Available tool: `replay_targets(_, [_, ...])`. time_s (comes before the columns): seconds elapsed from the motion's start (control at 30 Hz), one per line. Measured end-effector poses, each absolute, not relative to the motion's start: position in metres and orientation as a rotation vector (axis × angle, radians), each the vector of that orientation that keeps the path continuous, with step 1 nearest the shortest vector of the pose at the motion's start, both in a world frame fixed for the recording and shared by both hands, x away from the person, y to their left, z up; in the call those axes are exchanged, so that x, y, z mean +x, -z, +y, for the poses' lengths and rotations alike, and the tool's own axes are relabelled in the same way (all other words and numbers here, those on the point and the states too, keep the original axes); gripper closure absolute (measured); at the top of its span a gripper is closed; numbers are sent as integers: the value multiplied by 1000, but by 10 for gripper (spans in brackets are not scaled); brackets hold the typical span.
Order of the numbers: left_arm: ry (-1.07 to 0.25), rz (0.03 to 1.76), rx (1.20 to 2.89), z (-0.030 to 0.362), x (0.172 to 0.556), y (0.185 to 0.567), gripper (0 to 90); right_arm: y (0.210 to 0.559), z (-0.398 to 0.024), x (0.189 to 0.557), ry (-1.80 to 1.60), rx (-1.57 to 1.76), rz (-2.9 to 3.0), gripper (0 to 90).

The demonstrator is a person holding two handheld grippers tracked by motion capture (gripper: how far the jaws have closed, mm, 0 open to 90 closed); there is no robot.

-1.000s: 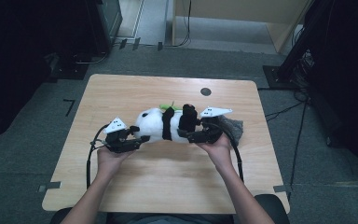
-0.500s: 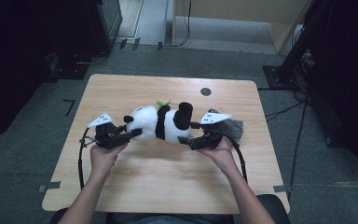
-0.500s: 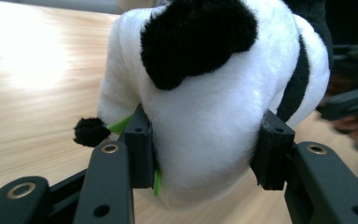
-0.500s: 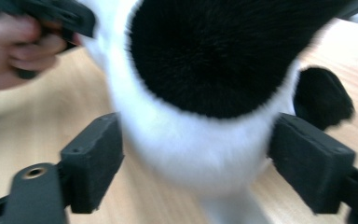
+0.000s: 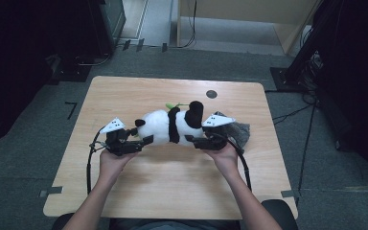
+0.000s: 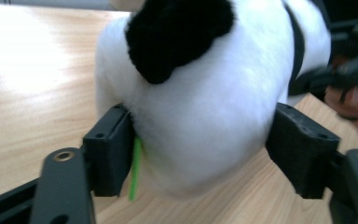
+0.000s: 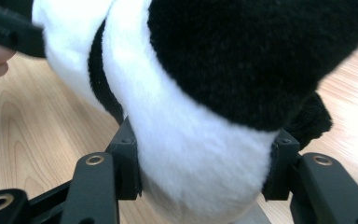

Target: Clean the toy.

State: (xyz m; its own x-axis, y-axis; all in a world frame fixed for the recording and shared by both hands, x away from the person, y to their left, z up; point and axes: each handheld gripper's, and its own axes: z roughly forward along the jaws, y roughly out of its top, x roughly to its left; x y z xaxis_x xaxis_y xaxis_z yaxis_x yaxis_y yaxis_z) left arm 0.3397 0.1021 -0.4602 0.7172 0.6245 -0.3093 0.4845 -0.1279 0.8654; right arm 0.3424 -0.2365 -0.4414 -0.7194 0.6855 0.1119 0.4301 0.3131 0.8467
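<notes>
1. A plush panda (image 5: pixel 170 125) was seen lying on its side near the middle of the wooden worktop (image 5: pixel 172 191), its long axis running left to right.
2. A small black part was pointed toward the left end, and the large black patch was turned up at the right end.
3. A green strip (image 6: pixel 134 169) was seen under the panda's white body, and a green tip at its far side in the high view.
4. The left gripper (image 5: pixel 141 142) was held at the panda's left end; its jaws had just been opening, with the white body between them, touched by both pads.
5. The right gripper (image 5: pixel 195 140) was held at the right end; its jaws had just been closing and were pressed into the white plush on both sides.
6. A grey cloth (image 5: pixel 239 130) lay just right of the panda, behind the right gripper.
7. No container could be made out.
</notes>
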Motion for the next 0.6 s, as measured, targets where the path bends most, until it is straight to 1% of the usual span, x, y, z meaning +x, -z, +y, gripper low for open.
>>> replay_targets(0.1, [-189,840,1840,103,339,463,264,436,-248,344,-1362,1058,2303,461])
replay_targets(0.23, [-187,807,1913,99,338,471,269,429,-260,343,-1407,1095,2278,453])
replay_targets(0.33, [-173,786,1917,91,339,474,268,426,-259,341,-1462,1092,2302,443])
replay_targets(0.4, [-203,810,1927,84,338,474,252,426,-253,339,-1474,1087,2318,433])
replay_targets(0.47, [-215,835,1943,81,338,476,258,428,-247,338,-1466,1088,2321,427])
replay_targets(0.5, [-221,845,1945,81,338,476,274,428,-245,337,-1456,1086,2329,426])
replay_targets(0.53, [-221,857,1942,81,337,475,311,429,-244,337,-1449,1079,2329,424])
replay_targets(0.57, [-223,865,1937,82,337,475,352,430,-243,336,-1447,1075,2331,423])
replay_targets(0.6, [-223,877,1925,82,337,474,414,430,-242,336,-1450,1077,2326,414])
